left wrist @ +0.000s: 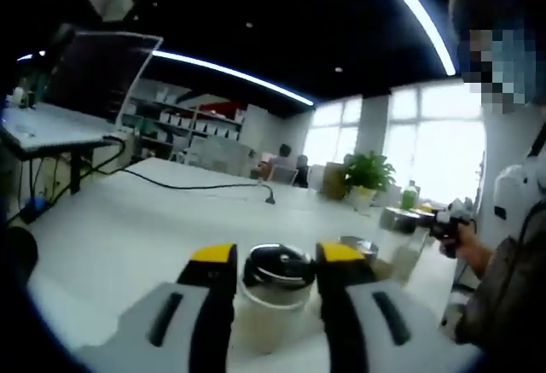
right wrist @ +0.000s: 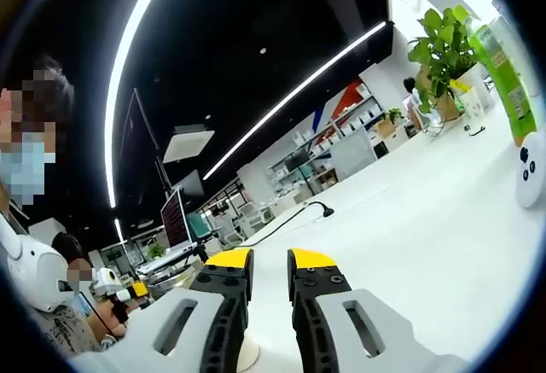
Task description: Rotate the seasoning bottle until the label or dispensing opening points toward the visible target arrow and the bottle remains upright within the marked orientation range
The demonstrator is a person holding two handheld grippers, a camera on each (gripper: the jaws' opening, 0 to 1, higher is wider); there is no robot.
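in the left gripper view the left gripper has its yellow-tipped jaws either side of the pale, translucent seasoning bottle with a black cap, standing on the white table; whether they actually press it i cannot tell. no arrow is visible, so my advice is to twist slowly about the bottle's own axis, keeping it vertical. in the right gripper view the right gripper hangs over the table, jaws a narrow gap apart, holding nothing.

White table; bottle, cable
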